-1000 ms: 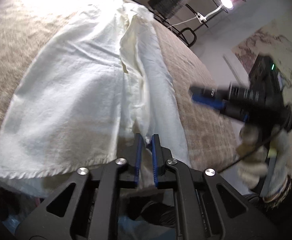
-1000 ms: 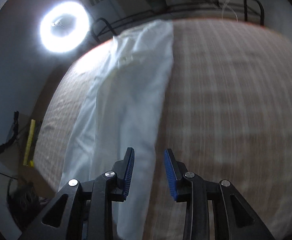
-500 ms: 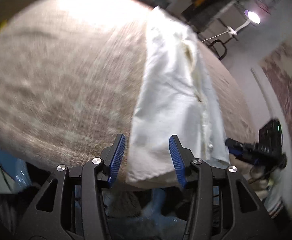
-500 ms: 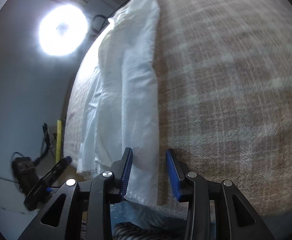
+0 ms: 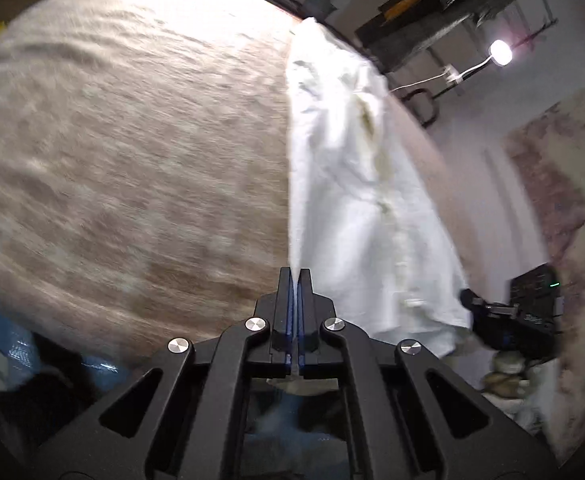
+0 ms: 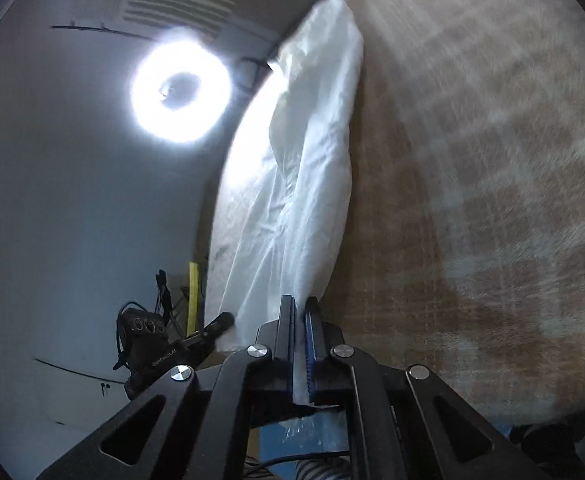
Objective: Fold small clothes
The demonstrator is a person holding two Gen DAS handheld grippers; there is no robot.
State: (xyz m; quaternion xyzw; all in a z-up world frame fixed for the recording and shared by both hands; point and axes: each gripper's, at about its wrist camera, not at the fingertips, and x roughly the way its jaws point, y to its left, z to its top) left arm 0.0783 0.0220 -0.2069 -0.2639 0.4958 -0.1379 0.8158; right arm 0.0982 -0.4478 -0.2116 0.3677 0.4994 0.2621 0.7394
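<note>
A white garment (image 5: pixel 344 184) lies folded lengthwise into a long strip on the beige woven table cover (image 5: pixel 132 160), reaching from the far edge to the near one. My left gripper (image 5: pixel 294 274) is shut on the near left corner of its hem. In the right wrist view the same white garment (image 6: pixel 308 184) runs away from me, and my right gripper (image 6: pixel 299 304) is shut on the other near corner, with cloth pinched between the blue pads. The right gripper (image 5: pixel 488 312) also shows at the garment's lower right in the left wrist view.
The cover's near edge drops off just under both grippers, with blue material (image 5: pixel 104 364) below it. A ring light (image 6: pixel 180 88) glares at the left. A small lamp (image 5: pixel 500 52) and dark racks (image 5: pixel 444 4) stand beyond the table. The left gripper's body (image 6: pixel 172 352) is at lower left.
Both grippers came down to the near hem with jaws apart around the cloth, then shut on its two corners. The left one shifted from the garment's middle to its left edge.
</note>
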